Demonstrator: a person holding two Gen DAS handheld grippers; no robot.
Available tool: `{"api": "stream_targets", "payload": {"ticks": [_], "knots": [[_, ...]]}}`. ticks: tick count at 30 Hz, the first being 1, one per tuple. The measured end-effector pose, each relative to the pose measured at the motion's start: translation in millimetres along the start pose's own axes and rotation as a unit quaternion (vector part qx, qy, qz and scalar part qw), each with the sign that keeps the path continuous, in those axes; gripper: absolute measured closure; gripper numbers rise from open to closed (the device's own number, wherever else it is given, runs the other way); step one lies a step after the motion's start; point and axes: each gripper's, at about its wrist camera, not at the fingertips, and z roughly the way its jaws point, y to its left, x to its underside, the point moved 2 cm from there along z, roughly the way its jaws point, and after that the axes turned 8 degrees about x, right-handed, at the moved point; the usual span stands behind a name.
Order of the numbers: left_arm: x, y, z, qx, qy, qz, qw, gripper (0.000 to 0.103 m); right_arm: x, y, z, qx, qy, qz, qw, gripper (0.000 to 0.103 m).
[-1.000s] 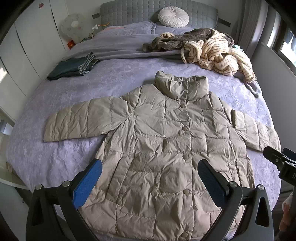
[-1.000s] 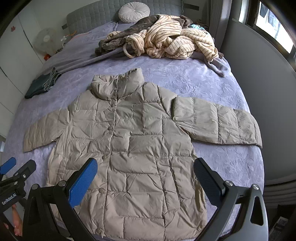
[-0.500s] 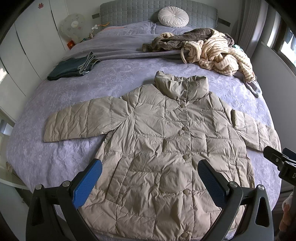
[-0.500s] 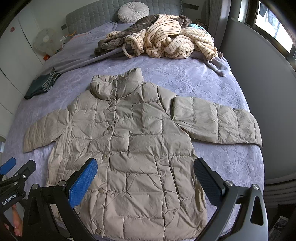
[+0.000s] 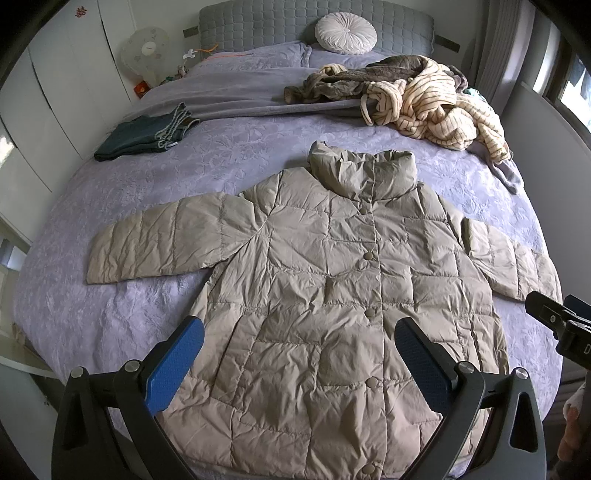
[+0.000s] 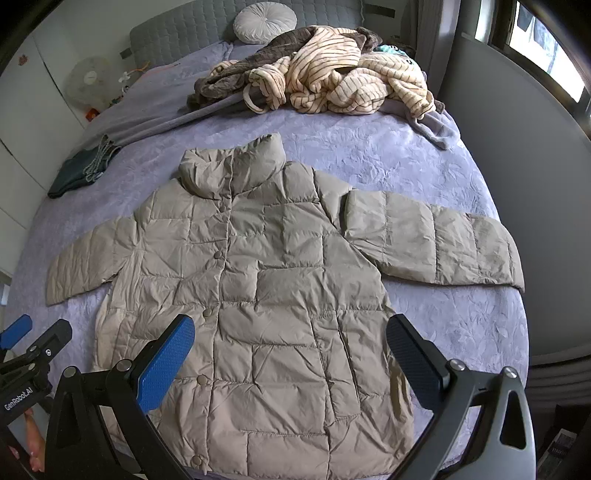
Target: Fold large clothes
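Purple bed (image 5: 155,184), beige puffer jacket (image 5: 332,295) spread flat, clothes heap (image 5: 417,96) behind, both grippers spread, empty

The jacket (image 5: 332,288) is spread flat, front up, across the near half of the bed (image 5: 221,166), sleeves stretched out to left and right, collar pointed toward the headboard (image 5: 258,26). Behind it to the right, a heap of clothes (image 5: 417,96) is piled. Folded jeans (image 5: 144,133) are set far left. A round cushion (image 5: 345,33) is propped against the headboard
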Motion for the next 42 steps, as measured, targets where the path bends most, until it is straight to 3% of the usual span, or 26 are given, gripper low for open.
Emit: {"api": "stream_targets", "payload": {"ticks": [42], "knots": [[-0.9,-0.4,0.7,0.000,0.002,0.001,1.0000,0.000,-2.8,0.5,2.9,-0.006,0.006,0.000,1.000,0.000]]}}
